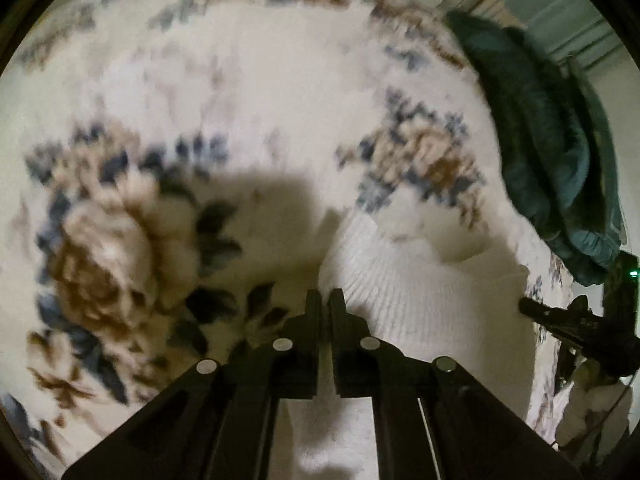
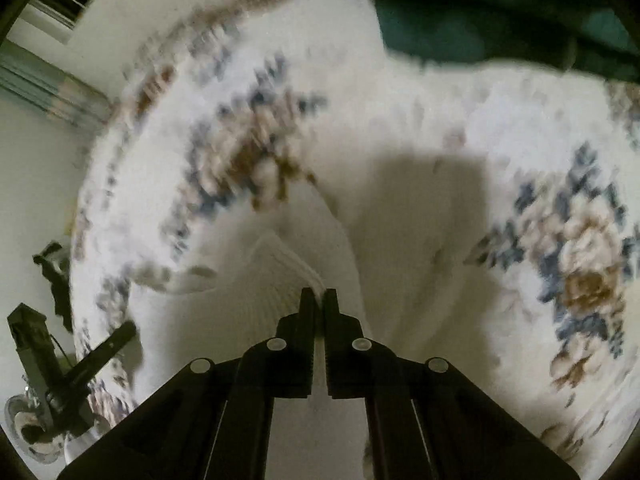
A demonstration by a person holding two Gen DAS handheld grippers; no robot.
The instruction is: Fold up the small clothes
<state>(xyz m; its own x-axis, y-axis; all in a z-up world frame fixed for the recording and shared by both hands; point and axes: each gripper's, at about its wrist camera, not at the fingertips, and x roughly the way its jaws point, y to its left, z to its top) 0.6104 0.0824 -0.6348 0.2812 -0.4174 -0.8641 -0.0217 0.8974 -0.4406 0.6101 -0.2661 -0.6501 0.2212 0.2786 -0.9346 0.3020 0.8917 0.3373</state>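
Note:
A white ribbed knit garment (image 1: 420,280) hangs stretched between both grippers above a floral blanket. My left gripper (image 1: 325,300) is shut on one edge of the garment, which passes between the black fingers. In the right wrist view the garment (image 2: 288,272) runs up to my right gripper (image 2: 319,300), which is shut on its other edge. The right gripper shows in the left wrist view (image 1: 560,316) at the far right. The left gripper shows in the right wrist view (image 2: 100,352) at the lower left. The views are blurred.
A white fleece blanket with brown and blue flowers (image 1: 120,240) covers the surface below; it also shows in the right wrist view (image 2: 560,260). A dark green padded garment (image 1: 552,140) lies at the blanket's far side, and shows in the right wrist view (image 2: 480,12). A wall lies beyond.

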